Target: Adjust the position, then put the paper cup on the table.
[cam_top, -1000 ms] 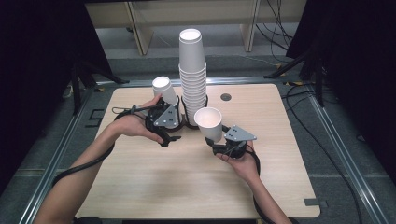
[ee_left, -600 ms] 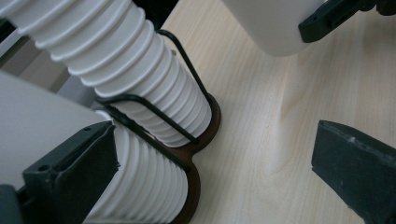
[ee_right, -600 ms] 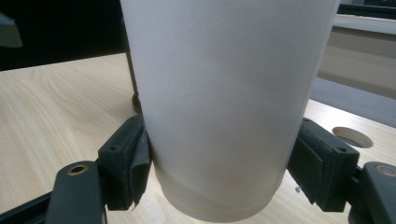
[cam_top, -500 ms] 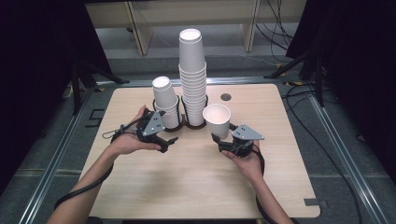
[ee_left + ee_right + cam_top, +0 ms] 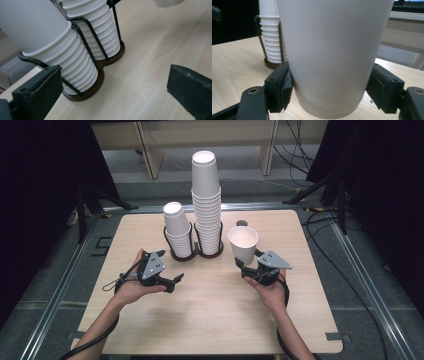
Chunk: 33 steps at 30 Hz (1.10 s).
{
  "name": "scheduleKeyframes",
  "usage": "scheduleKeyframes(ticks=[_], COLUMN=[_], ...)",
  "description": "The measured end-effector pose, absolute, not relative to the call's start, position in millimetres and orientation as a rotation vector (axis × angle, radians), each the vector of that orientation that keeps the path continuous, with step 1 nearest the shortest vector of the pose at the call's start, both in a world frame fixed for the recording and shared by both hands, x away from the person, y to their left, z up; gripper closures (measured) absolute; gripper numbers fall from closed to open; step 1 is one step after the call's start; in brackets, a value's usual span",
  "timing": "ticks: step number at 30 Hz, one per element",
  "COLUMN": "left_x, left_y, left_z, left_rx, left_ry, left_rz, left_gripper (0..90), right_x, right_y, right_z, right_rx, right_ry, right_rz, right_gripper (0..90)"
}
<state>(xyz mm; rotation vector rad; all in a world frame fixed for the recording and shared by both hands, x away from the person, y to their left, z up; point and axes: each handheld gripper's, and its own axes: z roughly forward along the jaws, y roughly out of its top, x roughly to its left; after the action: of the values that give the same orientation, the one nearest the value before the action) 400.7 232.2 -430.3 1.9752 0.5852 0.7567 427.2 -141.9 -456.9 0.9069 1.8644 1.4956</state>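
Observation:
A dark wire holder (image 5: 196,254) stands on the table with a short stack of white paper cups (image 5: 177,231) and a tall stack (image 5: 206,202). My left gripper (image 5: 174,281) hovers open in front of the short stack, nothing between its jaws. In the left gripper view the short stack (image 5: 55,50) is close on the left and the tall stack (image 5: 97,25) is behind it, with my left gripper (image 5: 112,95) wide apart. My right gripper (image 5: 246,265) is shut on a single white cup (image 5: 243,242), held upright to the right of the holder. The cup (image 5: 332,50) sits between both pads.
The light wooden table (image 5: 210,320) has free room in front of both hands. A small dark round spot (image 5: 241,223) lies behind the held cup. Cables and table legs stand on the floor beyond the far edge.
My left gripper has let go at the short stack and drawn back toward the person, open. My right gripper has carried its cup a little to the right.

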Motion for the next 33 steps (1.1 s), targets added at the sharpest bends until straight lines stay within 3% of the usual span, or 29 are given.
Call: scheduleKeyframes(ticks=[15, 33], left_x=[395, 395], left_y=[258, 264], left_z=[-459, -479], left_rx=[1.820, 1.780], left_ry=[0.796, 0.862], left_rz=[0.825, 0.822], left_gripper=[0.0, 0.0], right_x=[433, 457], right_y=[-160, -179], right_z=[-456, -448], right_rx=[0.986, 1.077], right_ry=[1.803, 1.666], right_rz=[1.493, 1.414], right_gripper=[27.4, 27.2])
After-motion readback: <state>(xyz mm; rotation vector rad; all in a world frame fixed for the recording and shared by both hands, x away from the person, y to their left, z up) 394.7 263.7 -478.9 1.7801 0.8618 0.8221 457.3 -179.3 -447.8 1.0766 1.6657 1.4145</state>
